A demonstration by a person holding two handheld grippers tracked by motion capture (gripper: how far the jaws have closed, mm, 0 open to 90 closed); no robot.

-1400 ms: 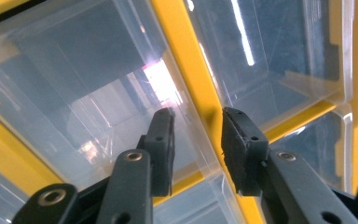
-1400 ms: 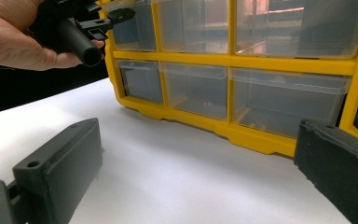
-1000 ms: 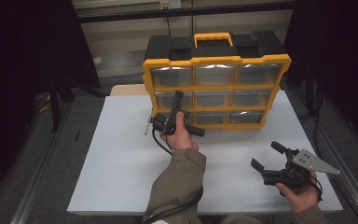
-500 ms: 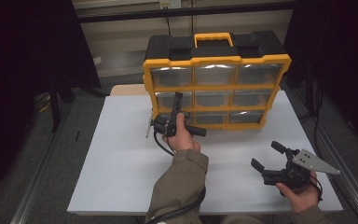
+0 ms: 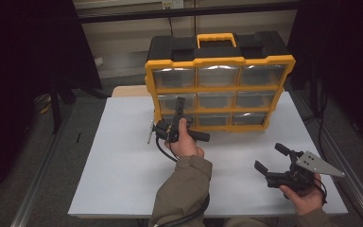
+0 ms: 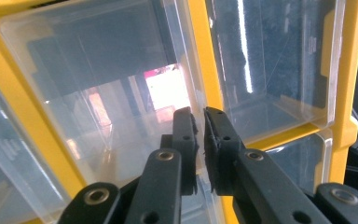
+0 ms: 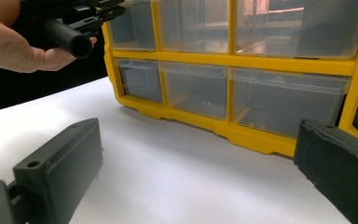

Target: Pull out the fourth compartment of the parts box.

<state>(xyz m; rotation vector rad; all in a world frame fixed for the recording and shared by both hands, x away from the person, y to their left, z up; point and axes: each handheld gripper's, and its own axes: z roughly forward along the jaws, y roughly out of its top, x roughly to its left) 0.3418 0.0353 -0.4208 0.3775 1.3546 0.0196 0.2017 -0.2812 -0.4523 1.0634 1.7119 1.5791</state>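
Observation:
A yellow-framed organiser cabinet (image 5: 220, 61) with clear drawers stands upright at the back of the white table (image 5: 123, 156). My left gripper (image 5: 179, 106) is turned on its side against the front of the middle-row left drawer (image 5: 168, 101). Its jaws have just been closing. In the left gripper view they stand almost together (image 6: 200, 135) with the thin clear edge of that drawer (image 6: 98, 93) pinched between the pads, next to a yellow divider (image 6: 205, 56). My right gripper (image 5: 270, 156) rests low at the front right, open and holding nothing, its jaws wide apart (image 7: 196, 177).
The cabinet's bottom-row drawers (image 7: 196, 88) stand shut ahead of the right gripper. The left hand and its gripper (image 7: 88, 14) show at the top left of the right gripper view. A metal rail (image 5: 345, 161) runs along the table's right side. Dark surroundings flank the table.

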